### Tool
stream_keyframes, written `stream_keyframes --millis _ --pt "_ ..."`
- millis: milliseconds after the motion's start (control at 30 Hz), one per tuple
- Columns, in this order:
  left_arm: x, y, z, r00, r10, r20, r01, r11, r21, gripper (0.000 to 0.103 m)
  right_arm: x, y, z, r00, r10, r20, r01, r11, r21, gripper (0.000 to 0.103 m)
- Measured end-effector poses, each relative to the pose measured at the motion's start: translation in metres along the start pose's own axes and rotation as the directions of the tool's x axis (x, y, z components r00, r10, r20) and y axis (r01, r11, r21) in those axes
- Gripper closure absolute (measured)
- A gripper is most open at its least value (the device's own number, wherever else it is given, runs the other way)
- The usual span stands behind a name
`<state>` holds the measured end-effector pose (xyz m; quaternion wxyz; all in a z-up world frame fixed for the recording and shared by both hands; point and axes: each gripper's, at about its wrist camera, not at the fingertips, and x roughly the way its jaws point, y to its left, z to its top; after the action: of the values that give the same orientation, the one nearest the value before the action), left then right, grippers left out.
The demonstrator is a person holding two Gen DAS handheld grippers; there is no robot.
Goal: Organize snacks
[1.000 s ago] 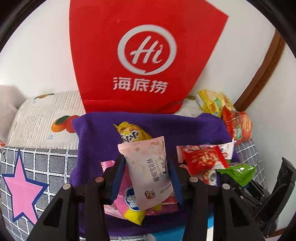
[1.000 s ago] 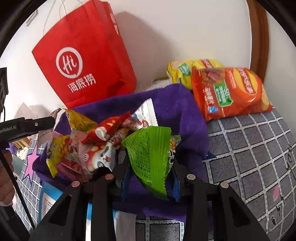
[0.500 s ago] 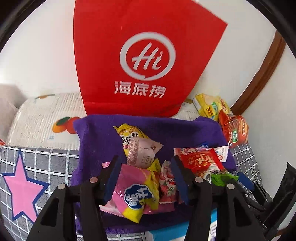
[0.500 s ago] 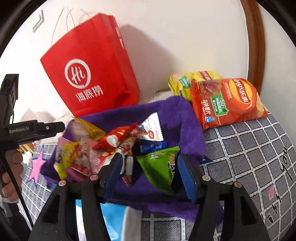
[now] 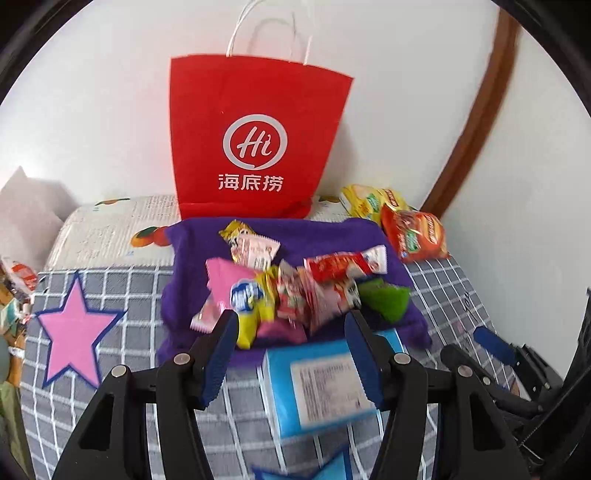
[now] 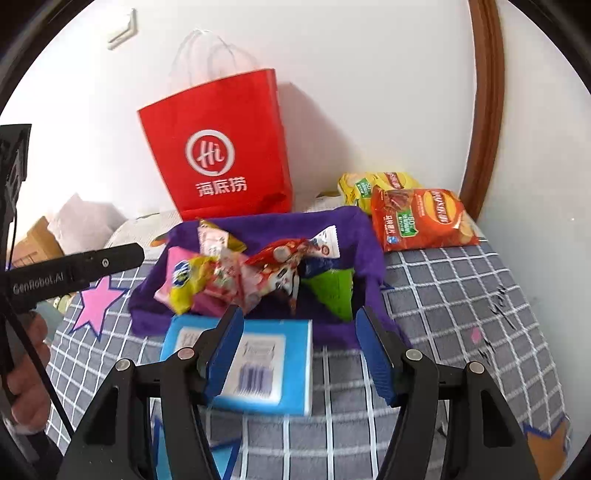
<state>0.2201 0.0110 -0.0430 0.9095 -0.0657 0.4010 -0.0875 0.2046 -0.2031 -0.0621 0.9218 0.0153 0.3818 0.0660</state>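
left gripper [image 5: 291,332] jaws apart, empty | right gripper [image 6: 299,328] likewise | green packet [image 6: 332,291] tip-down (tilted)

A plain white wall [image 5: 110,110] is seen across the upper half of both views, evenly lit by soft daylight. A brown wooden frame [image 6: 484,110] is seen curving down the right side against the wall. A small white wall plate [image 6: 122,31] is noted at the upper left of the right wrist view. The lower half is filled by a surface covered with a grey cloth [image 6: 461,295] checked in white lines and printed with a pink star [image 5: 72,328]. What lies under the cloth cannot be told.
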Motion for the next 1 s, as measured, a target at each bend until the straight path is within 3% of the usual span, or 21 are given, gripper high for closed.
stream_keyframes --millis 267,433,567,767,867,1000 --pt "-0.052 -0.007 -0.051 0.999 0.021 0.044 -0.021 1.000 -0.002 0.040 -0.057 0.023 -0.034 1.000 -0.013 -0.004 0.013 1.000 -0.016 0.038" --pt "-0.078 -0.011 -0.076 0.998 0.015 0.055 -0.015 1.000 -0.006 0.037 -0.089 0.030 -0.053 1.000 -0.020 0.017 0.020 1.000 -0.011 0.021" --pt "-0.103 -0.018 -0.094 0.995 0.042 0.088 -0.043 0.999 0.008 0.023 -0.116 0.029 -0.070 0.999 -0.044 0.032 0.044 0.999 -0.005 0.010" --pt "-0.130 -0.033 -0.111 0.984 0.106 0.142 -0.112 0.993 0.033 0.008 -0.144 0.019 -0.083 0.996 -0.080 0.049 0.078 0.996 0.041 0.009" --pt "-0.140 -0.041 -0.116 0.976 0.136 0.169 -0.145 0.988 0.045 0.008 -0.153 0.017 -0.086 0.994 -0.099 0.055 0.097 0.994 0.048 0.009" --pt "-0.152 -0.047 -0.119 0.973 0.128 0.193 -0.139 0.989 0.046 0.008 -0.164 0.018 -0.087 0.992 -0.105 0.071 0.103 0.994 0.036 0.009"
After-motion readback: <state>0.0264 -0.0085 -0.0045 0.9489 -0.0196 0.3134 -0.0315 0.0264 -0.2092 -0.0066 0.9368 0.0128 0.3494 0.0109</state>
